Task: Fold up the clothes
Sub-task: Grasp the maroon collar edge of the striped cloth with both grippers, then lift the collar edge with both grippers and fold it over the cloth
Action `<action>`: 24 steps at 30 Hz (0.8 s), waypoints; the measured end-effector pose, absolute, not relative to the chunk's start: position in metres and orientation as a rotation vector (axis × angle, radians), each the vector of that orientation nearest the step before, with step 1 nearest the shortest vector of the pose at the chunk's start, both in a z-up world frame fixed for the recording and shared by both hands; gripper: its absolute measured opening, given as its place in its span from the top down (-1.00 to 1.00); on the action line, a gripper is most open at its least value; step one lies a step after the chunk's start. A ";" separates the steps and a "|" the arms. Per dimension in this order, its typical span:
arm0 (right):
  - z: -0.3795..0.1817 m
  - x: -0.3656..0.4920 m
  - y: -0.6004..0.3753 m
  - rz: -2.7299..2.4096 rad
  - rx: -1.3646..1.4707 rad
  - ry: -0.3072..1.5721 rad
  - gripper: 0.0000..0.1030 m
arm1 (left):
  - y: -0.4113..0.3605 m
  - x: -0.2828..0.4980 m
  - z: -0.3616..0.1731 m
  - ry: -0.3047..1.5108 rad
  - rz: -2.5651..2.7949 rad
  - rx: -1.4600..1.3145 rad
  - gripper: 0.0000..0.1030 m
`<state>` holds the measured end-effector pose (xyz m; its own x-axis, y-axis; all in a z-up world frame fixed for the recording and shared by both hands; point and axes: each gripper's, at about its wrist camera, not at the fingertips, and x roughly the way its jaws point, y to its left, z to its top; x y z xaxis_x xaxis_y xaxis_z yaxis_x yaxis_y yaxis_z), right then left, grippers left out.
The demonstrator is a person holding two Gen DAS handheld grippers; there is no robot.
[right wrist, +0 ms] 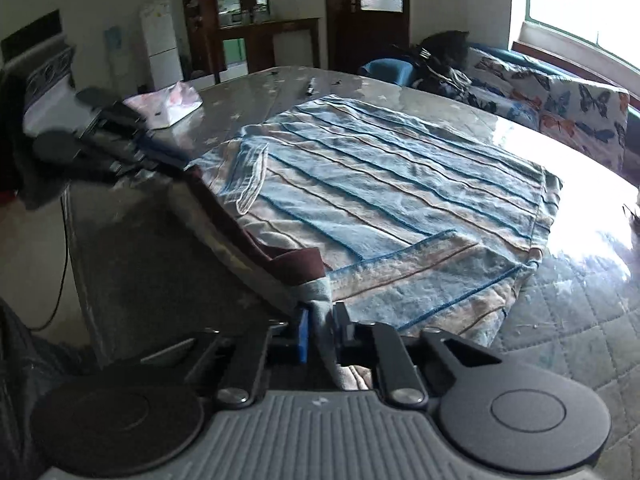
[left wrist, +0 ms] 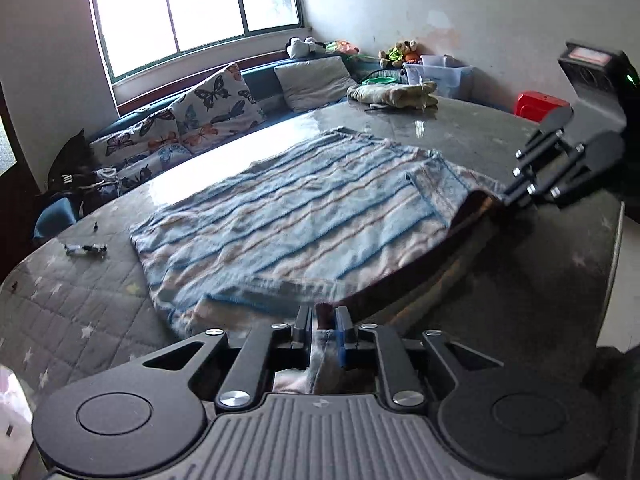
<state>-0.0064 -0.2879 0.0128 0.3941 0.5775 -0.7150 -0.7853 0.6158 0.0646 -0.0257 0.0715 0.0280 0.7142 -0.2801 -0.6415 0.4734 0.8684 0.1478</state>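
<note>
A blue and beige striped garment (left wrist: 304, 208) lies spread on a round table (left wrist: 520, 280) covered with grey quilted star cloth. Its near edge is raised off the table between both grippers, and a dark maroon underside (right wrist: 296, 264) shows there. My left gripper (left wrist: 323, 314) is shut on one corner of that edge, with cloth bunched between the fingers. My right gripper (right wrist: 322, 314) is shut on the other corner. In the left wrist view the right gripper (left wrist: 508, 198) appears at the right, at the garment's far corner. From the right wrist, the left gripper (right wrist: 180, 164) shows at the left.
A pile of folded clothes (left wrist: 394, 94) sits at the table's far side. A pen-like object (left wrist: 86, 250) lies left of the garment. A pink-white bag (right wrist: 164, 104) rests near the table edge. A sofa with butterfly cushions (left wrist: 216, 100) runs under the window.
</note>
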 end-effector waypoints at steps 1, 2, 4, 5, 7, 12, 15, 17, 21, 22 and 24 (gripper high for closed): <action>0.013 -0.005 -0.288 0.876 -0.297 0.773 0.84 | 0.073 -0.029 0.027 0.655 -0.424 0.315 0.66; 0.014 -0.004 -0.287 0.873 -0.295 0.772 0.86 | 0.072 -0.032 0.026 0.652 -0.418 0.334 0.56; 0.014 -0.003 -0.287 0.868 -0.286 0.771 0.87 | 0.070 -0.039 0.022 0.647 -0.406 0.372 0.25; 0.014 -0.002 -0.287 0.865 -0.280 0.771 0.87 | 0.069 -0.043 0.020 0.644 -0.400 0.391 0.16; 0.015 -0.001 -0.287 0.861 -0.274 0.772 0.88 | 0.068 -0.049 0.016 0.639 -0.388 0.429 0.16; 0.016 0.000 -0.286 0.853 -0.267 0.769 0.88 | 0.063 -0.066 0.006 0.623 -0.358 0.525 0.12; 0.014 -0.002 -0.285 0.851 -0.275 0.773 0.86 | 0.059 -0.064 -0.003 0.613 -0.349 0.597 0.48; 0.011 -0.005 -0.283 0.856 -0.294 0.777 0.81 | 0.060 -0.060 -0.004 0.616 -0.349 0.600 0.62; 0.006 -0.013 -0.280 0.874 -0.346 0.766 0.67 | 0.062 -0.053 0.000 0.611 -0.345 0.579 0.73; 0.004 -0.016 -0.278 0.879 -0.361 0.761 0.57 | 0.063 -0.052 0.001 0.612 -0.343 0.569 0.74; 0.000 -0.022 -0.275 0.877 -0.401 0.743 0.37 | 0.064 -0.050 0.002 0.618 -0.337 0.547 0.74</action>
<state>-0.0223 -0.2751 0.0002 0.4172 0.5441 -0.7280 -0.8071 0.5900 -0.0216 -0.0495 0.0639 0.0017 0.7679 -0.1363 -0.6259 0.4527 0.8068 0.3797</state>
